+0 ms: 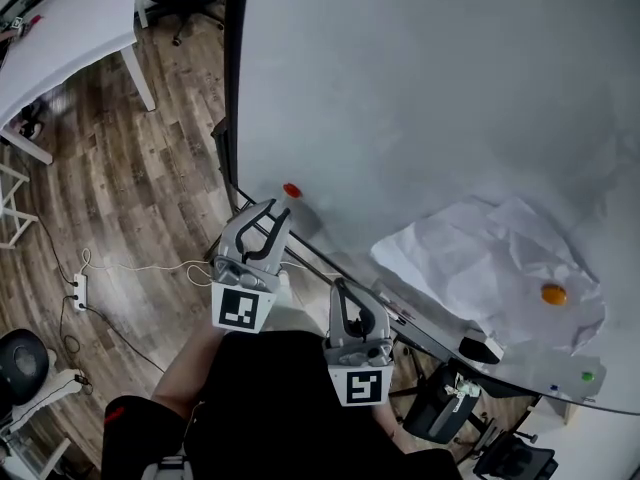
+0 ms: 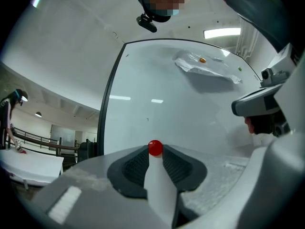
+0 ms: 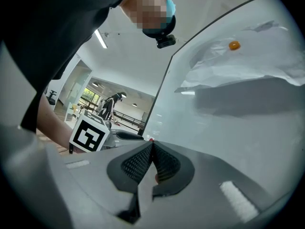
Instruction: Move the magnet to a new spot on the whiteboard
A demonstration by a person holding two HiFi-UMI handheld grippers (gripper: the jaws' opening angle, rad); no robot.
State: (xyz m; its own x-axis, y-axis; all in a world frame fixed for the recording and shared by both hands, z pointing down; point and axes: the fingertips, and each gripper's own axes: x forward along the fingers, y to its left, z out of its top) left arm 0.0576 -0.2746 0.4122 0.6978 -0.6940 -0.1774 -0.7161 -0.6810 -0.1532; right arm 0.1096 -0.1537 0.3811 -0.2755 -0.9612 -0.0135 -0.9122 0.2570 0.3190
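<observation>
Nearest the person, right gripper (image 1: pixel 341 288), jaws closed together on nothing; beyond it, left gripper (image 1: pixel 272 211), jaws partly apart, with the small round red magnet (image 1: pixel 291 190) framed between their tips on the large glossy whiteboard (image 1: pixel 420 98) near its dark left edge; farther right, crumpled white paper sheet (image 1: pixel 490 258) bearing a round orange magnet (image 1: pixel 554 294)

Office, large whiteboard (image 1: pixel 400 88), white desk (image 1: pixel 70 28), wood-plank floor (image 1: pixel 150 188) (power strip (image 1: pixel 78 290) trailing cables)
</observation>
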